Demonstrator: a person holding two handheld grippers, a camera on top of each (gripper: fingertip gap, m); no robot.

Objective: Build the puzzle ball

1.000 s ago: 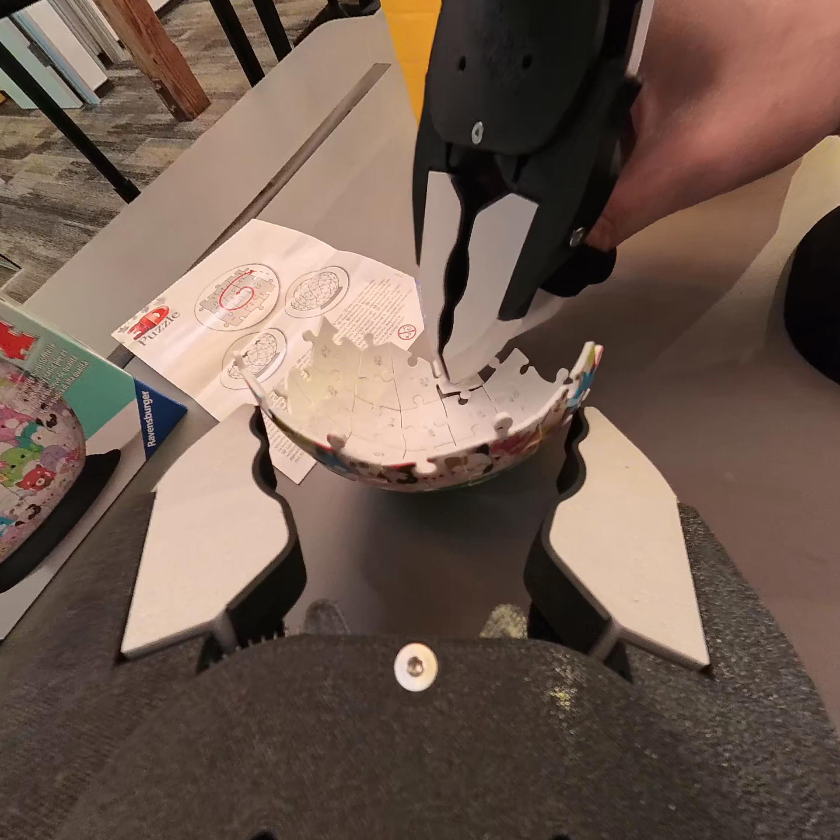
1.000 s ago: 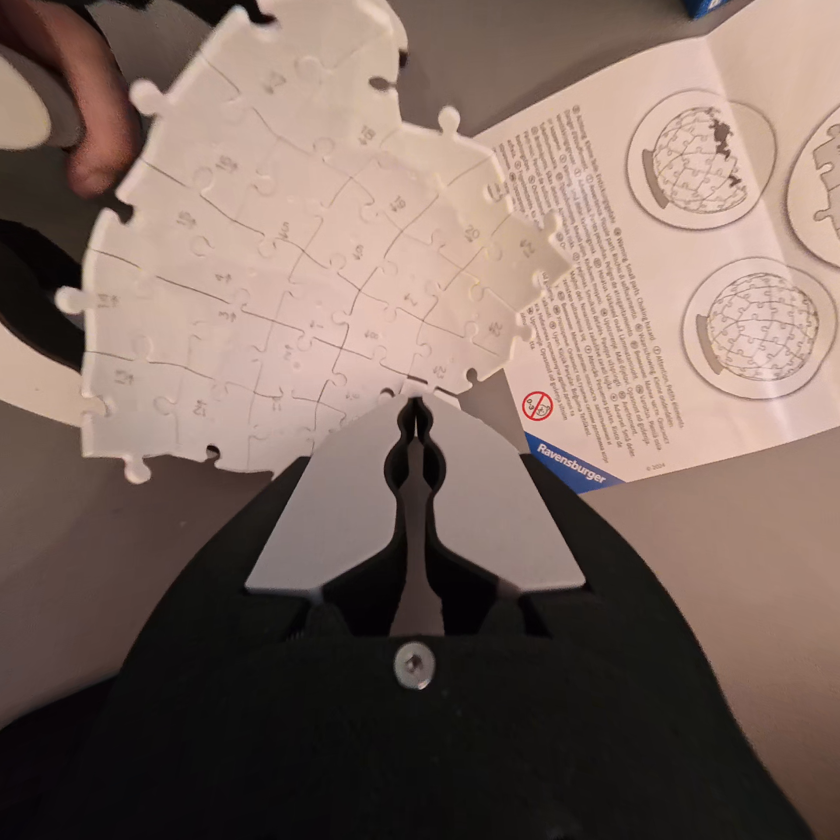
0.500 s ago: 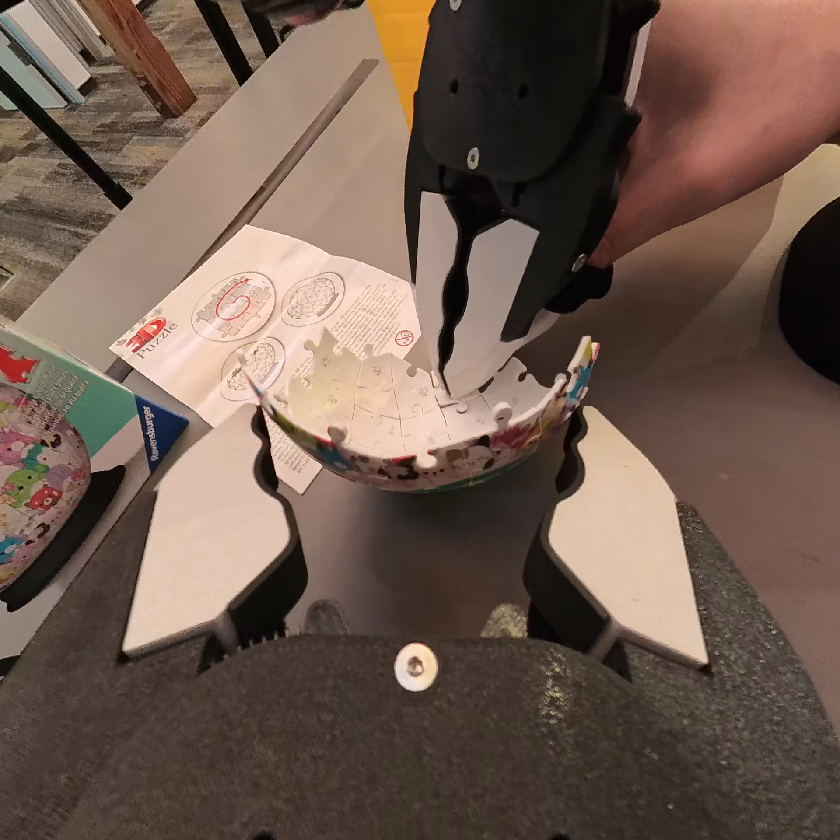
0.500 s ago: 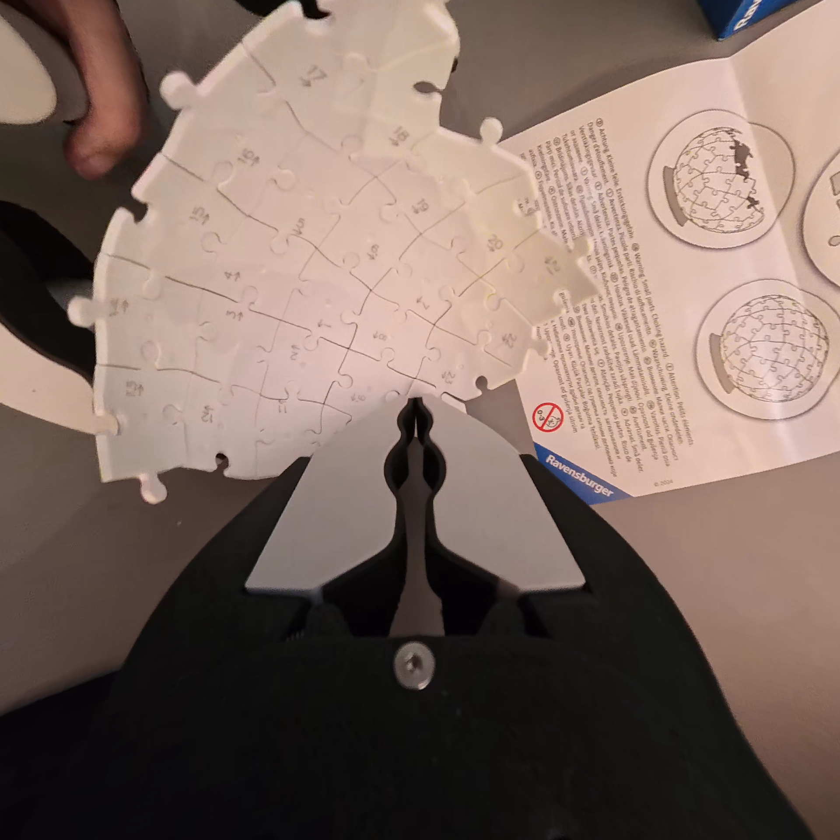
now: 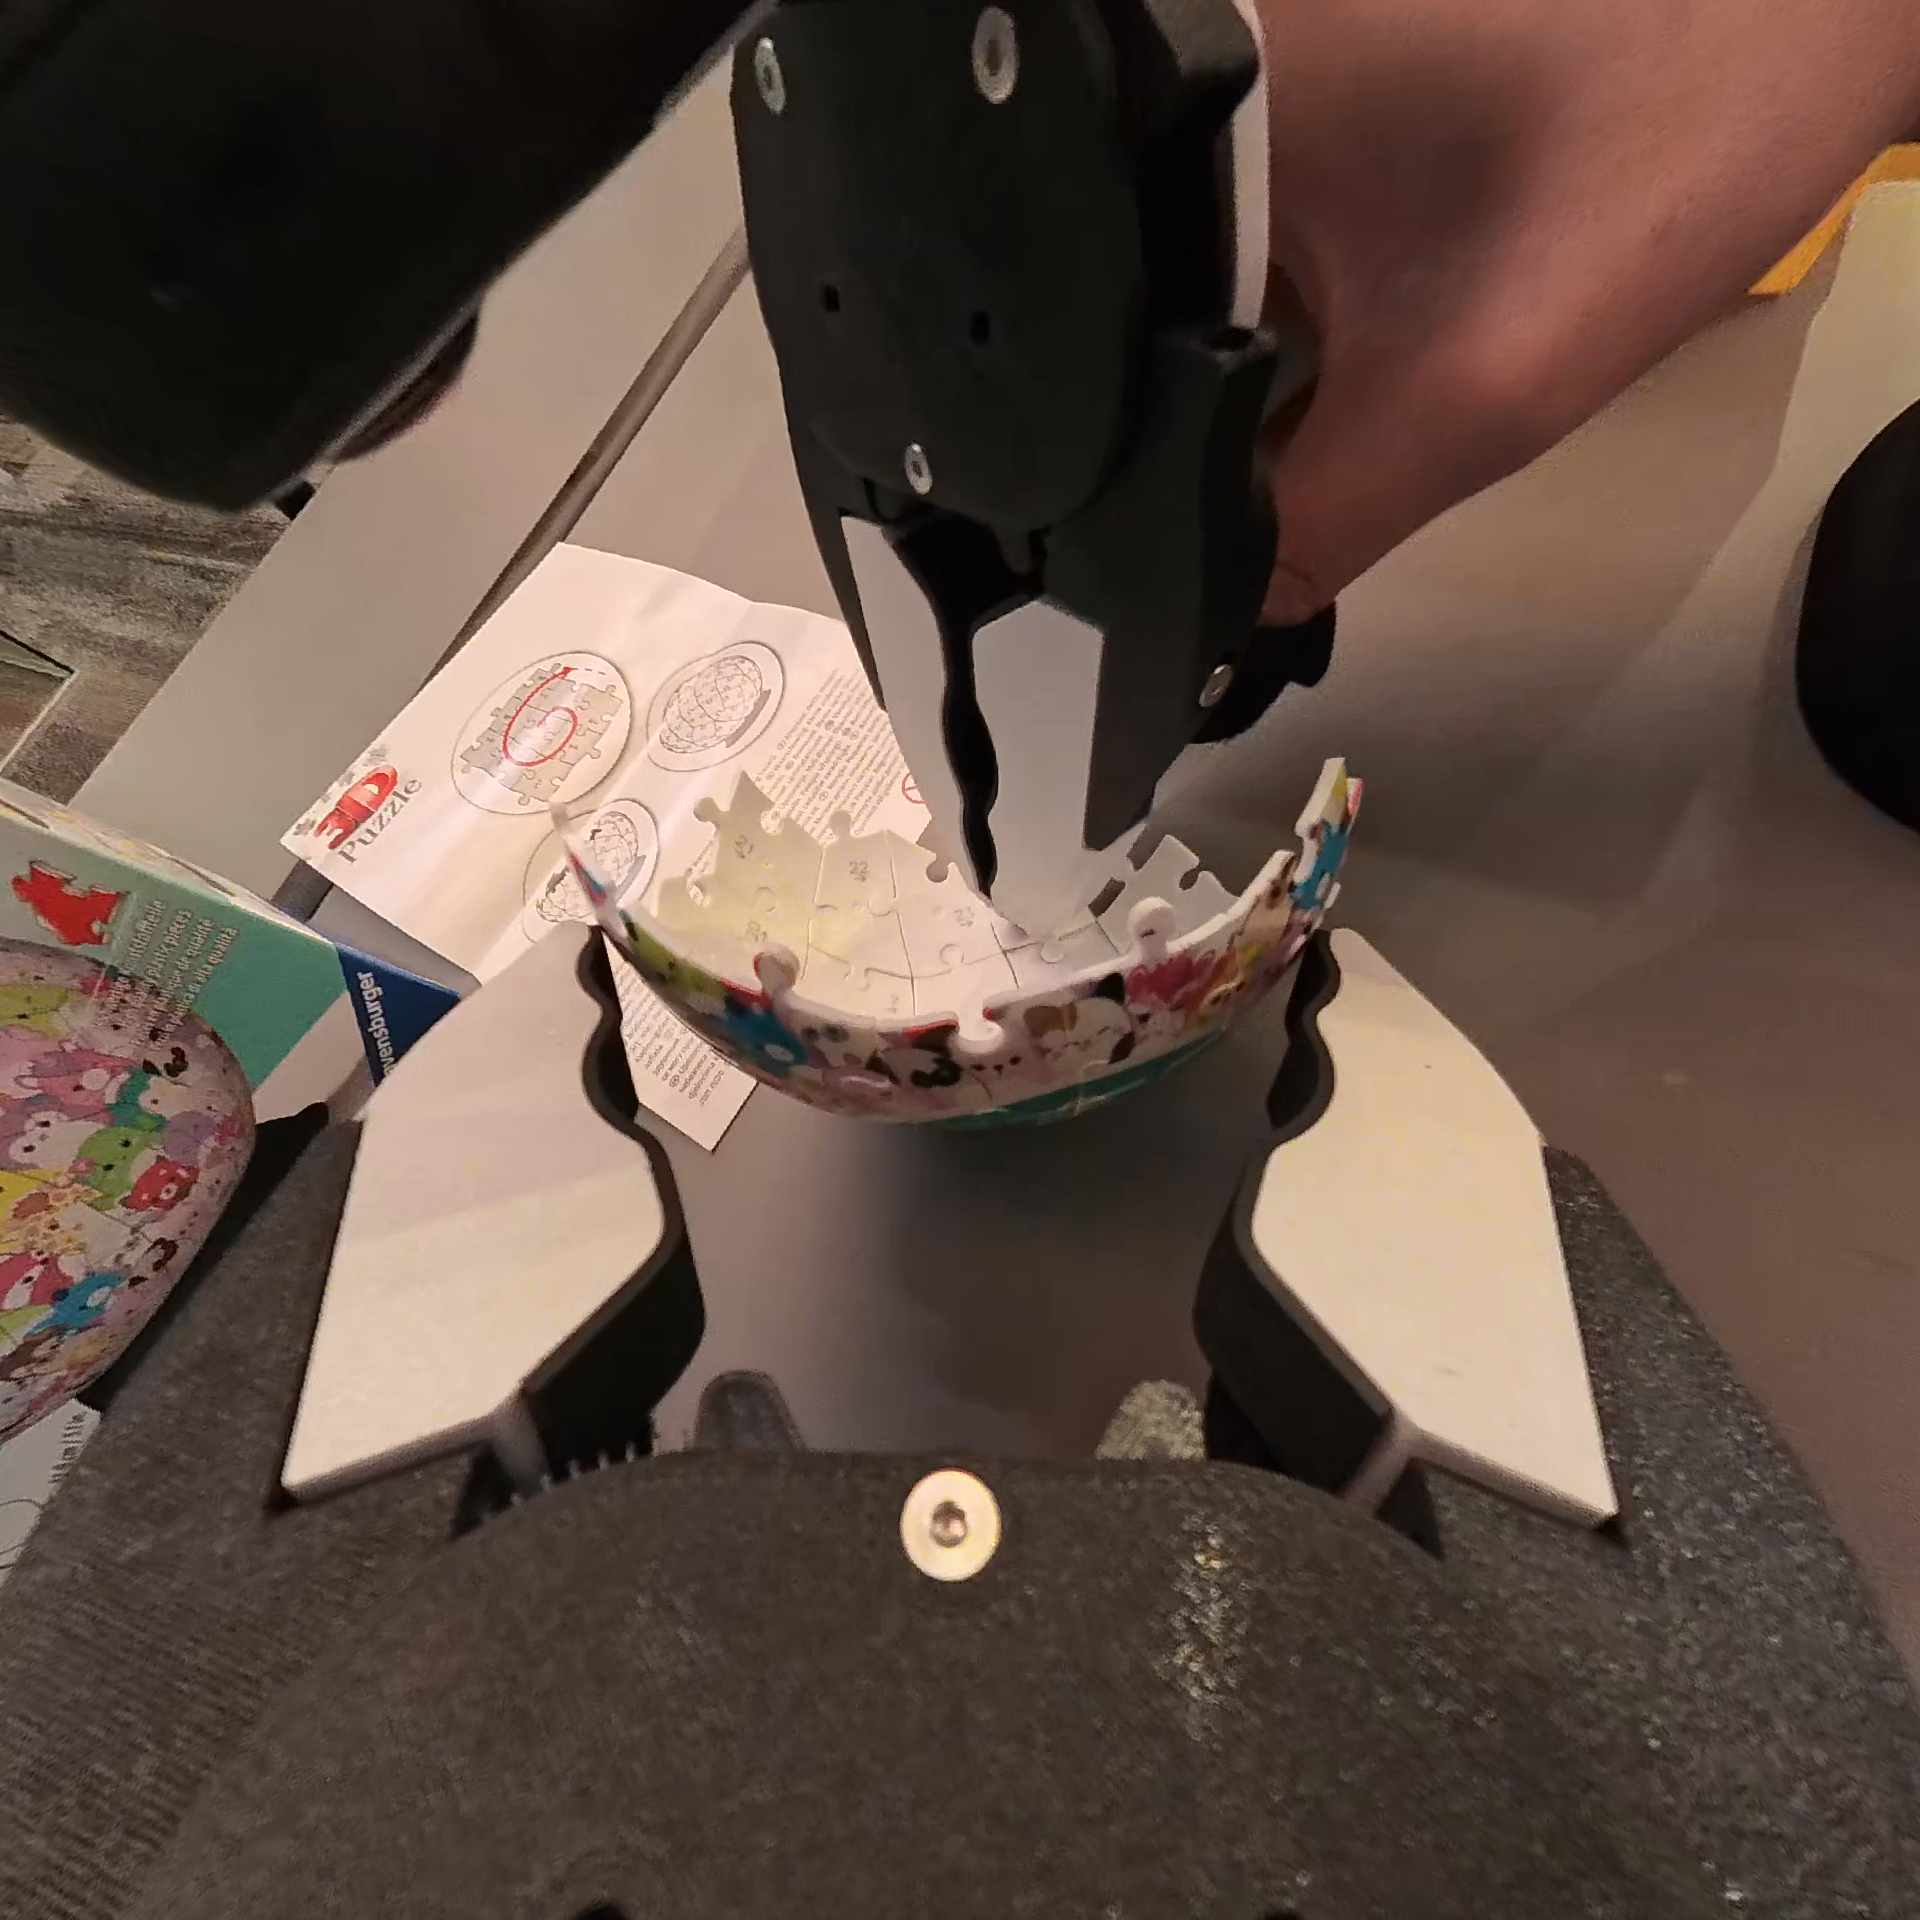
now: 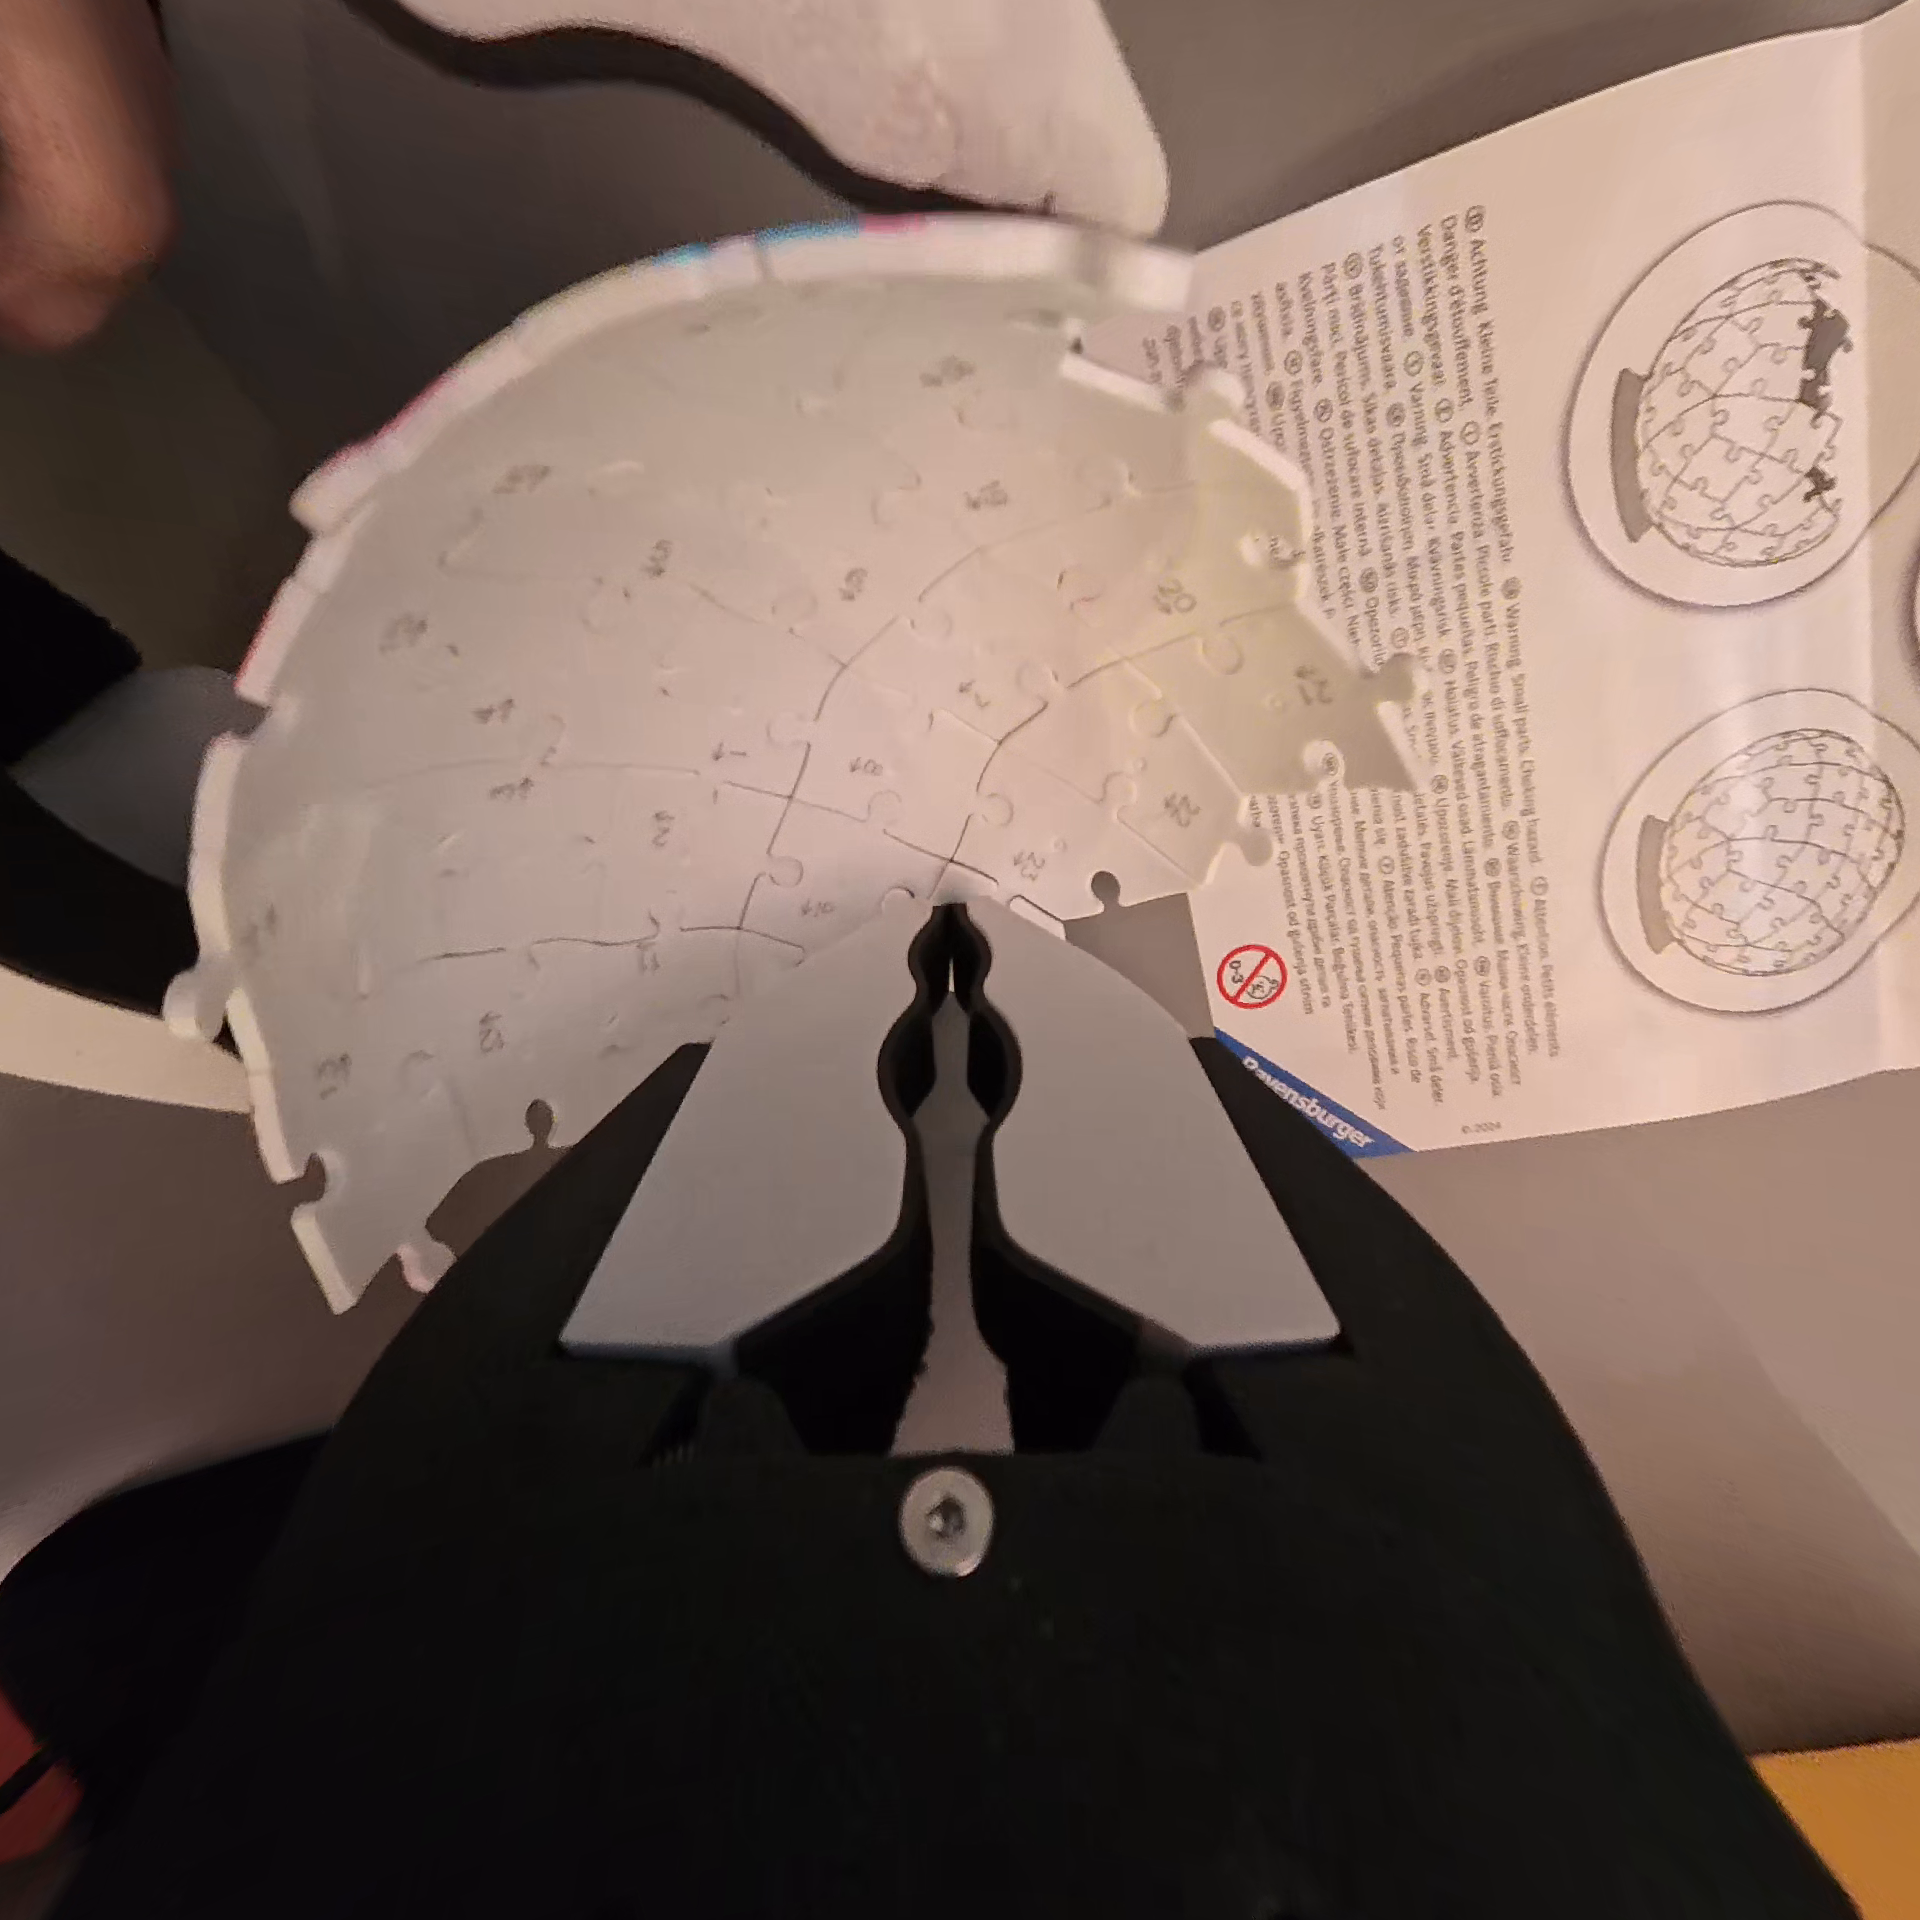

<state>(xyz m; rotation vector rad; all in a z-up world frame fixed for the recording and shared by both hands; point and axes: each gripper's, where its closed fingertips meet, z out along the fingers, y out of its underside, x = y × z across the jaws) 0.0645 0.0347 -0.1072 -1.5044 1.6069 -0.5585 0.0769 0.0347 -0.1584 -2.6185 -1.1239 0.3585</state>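
The puzzle ball is a half-built bowl-shaped shell (image 5: 935, 1049), white inside with colourful cartoon prints outside, on the grey table (image 5: 1558, 935). My left gripper (image 5: 961, 940) is open, one finger on each side of the shell. My right gripper (image 5: 987, 883) comes down from above, shut, its tips on the shell's far rim. In the right wrist view the shut tips (image 6: 951, 920) pinch the edge of the numbered white inner face (image 6: 675, 727). One left finger (image 6: 935, 104) shows blurred at the top.
A folded instruction sheet (image 5: 623, 707) lies behind the shell and also shows in the right wrist view (image 6: 1558, 623). The puzzle box (image 5: 156, 1018) lies at the left by the table edge. A dark round object (image 5: 1870, 644) sits at the right. A hand (image 5: 1558, 208) holds the right gripper. The tips of one gripper are about 6 centimetres away from the tips of the other.
Both grippers have moved in closer and the shell looks larger. The shell has tipped, and its near rim is now higher in the right wrist view. The right gripper stays shut on the rim.
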